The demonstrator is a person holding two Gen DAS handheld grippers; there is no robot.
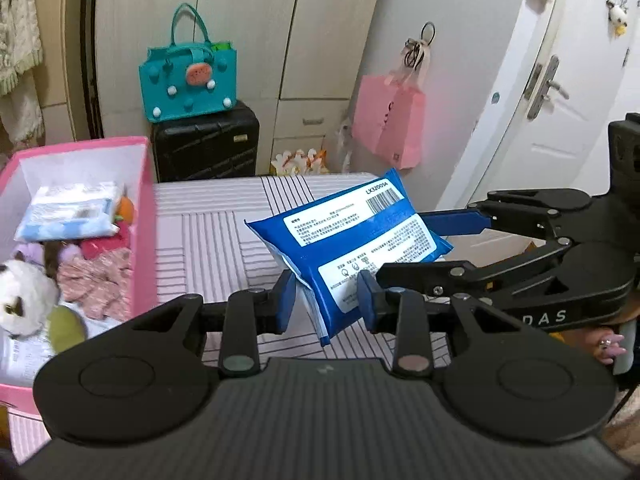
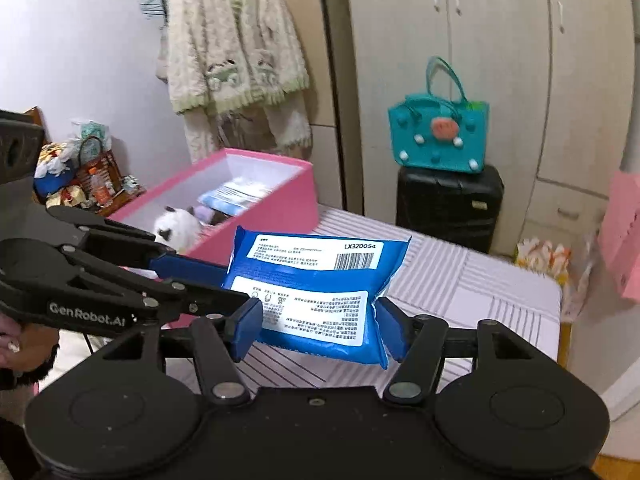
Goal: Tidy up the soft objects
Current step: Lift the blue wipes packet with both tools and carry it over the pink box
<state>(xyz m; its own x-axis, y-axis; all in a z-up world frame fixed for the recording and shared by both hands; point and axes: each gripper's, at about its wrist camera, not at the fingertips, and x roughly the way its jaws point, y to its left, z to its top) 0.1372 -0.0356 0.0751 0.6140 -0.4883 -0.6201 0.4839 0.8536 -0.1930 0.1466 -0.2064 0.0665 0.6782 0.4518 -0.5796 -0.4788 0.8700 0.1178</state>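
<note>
A blue soft pack with white labels [image 1: 352,240] is held in the air above the striped table [image 1: 212,232]. My left gripper [image 1: 326,300] is shut on its near lower corner. My right gripper [image 2: 320,326] is shut on the pack's [image 2: 316,284] other side; it reaches in from the right in the left wrist view [image 1: 420,240]. The left gripper shows at the left in the right wrist view [image 2: 216,276]. A pink box [image 1: 148,208] at the left holds a panda plush [image 1: 24,300], wipe packs [image 1: 72,212] and pink cloth [image 1: 100,280].
A black suitcase [image 1: 206,148] with a teal felt bag [image 1: 188,80] stands behind the table. A pink paper bag [image 1: 390,120] hangs by the white door [image 1: 560,100]. A fluffy cream jacket [image 2: 236,48] hangs on the wall beyond the pink box [image 2: 276,196].
</note>
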